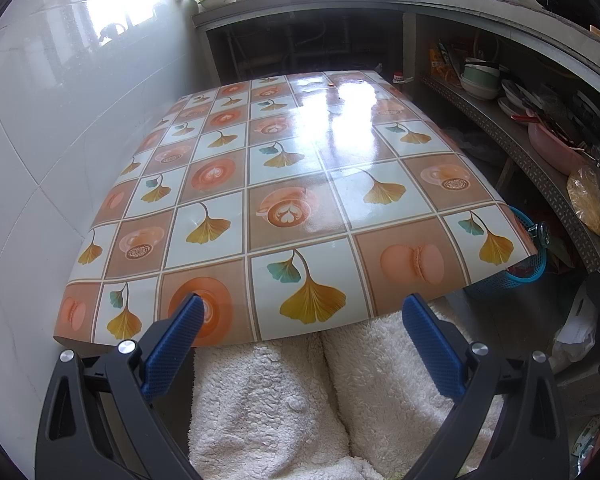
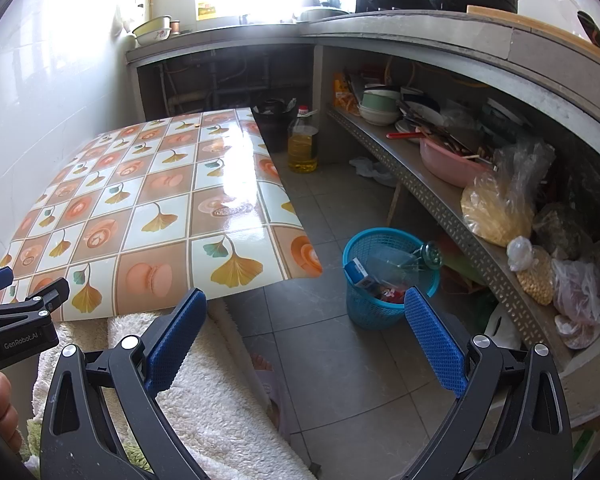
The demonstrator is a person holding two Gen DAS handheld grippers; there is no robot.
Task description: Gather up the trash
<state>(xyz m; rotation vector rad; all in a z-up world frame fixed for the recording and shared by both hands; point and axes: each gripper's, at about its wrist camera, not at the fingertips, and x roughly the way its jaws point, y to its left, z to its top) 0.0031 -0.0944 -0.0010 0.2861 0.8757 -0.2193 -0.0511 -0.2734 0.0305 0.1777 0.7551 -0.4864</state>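
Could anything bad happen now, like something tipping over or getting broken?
Maybe. The blue basket is already full, with a clear bottle poking above its rim, so pushing more in could knock things out or tip it. The oil bottle stands on the floor by the table corner, where a careless swing could topple it. Both the left gripper and the right gripper are open and empty.

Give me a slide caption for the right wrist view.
Open right gripper faces a blue trash basket beside the patterned table.
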